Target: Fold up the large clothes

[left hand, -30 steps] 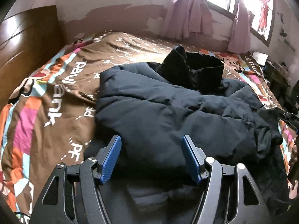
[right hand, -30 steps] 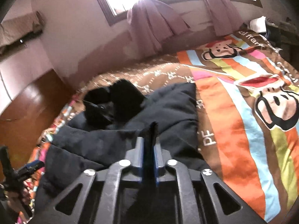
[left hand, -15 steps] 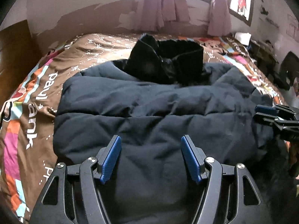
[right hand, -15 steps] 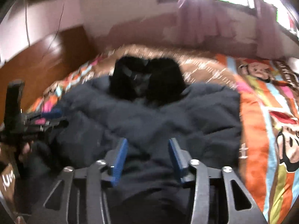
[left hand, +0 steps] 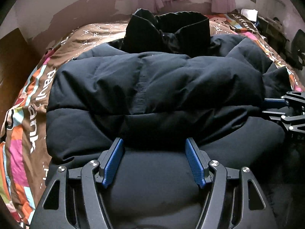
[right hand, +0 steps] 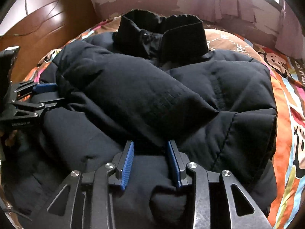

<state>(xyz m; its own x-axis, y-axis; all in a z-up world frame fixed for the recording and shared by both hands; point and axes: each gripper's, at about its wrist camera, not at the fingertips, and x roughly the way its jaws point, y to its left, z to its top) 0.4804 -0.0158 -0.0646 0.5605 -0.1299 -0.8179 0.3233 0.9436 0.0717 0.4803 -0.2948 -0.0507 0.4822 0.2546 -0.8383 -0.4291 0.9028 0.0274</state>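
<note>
One dark padded jacket [left hand: 156, 87] lies folded on a bed with one patterned cover [left hand: 24, 126], its collar [right hand: 164, 36] at twelve o'clock. Two grippers work its near hem: the left gripper [left hand: 154, 161] at six o'clock has jaws spread; the right gripper [right hand: 150, 162] has narrower jaws, just closing slightly, with fabric bulging between them.

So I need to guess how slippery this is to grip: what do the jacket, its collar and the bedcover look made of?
The jacket looks like a smooth, matte woven shell, perhaps nylon or polyester, over soft padding: it puffs between stitched seams. The collar is blacker and seems softer, maybe fleece or rib knit; hard to tell. The bedcover looks like printed woven cloth, probably cotton or a blend, matte and creased.
</note>
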